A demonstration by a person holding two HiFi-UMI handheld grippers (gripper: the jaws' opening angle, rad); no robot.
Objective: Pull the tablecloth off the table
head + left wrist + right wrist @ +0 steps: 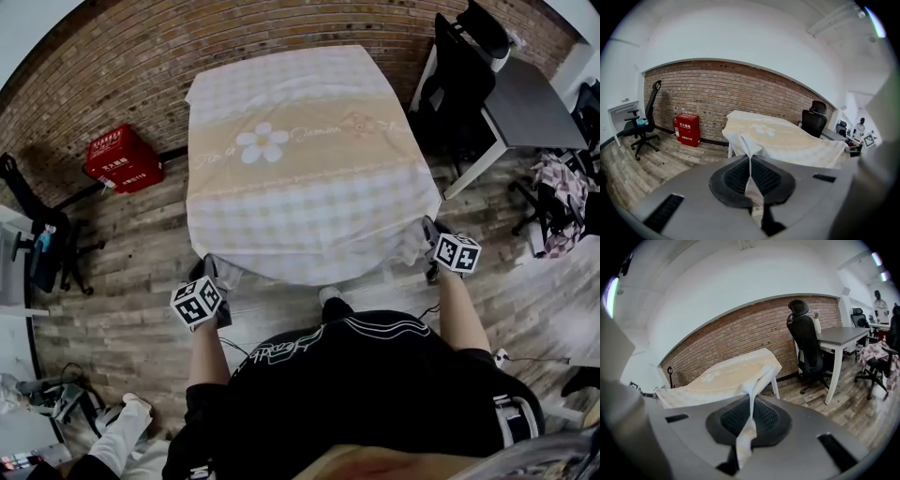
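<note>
Tablecloth [309, 159] corners pinched by left hand-held gripper [215, 273] and right hand-held gripper [427, 234], angled downward.

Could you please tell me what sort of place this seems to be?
Probably an office or workroom: a black office chair stands at a grey desk, and a red fire-extinguisher box sits by the brick wall.

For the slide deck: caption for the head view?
Left claw and right claw clamp the near corners of the daisy-print tablecloth.
</note>
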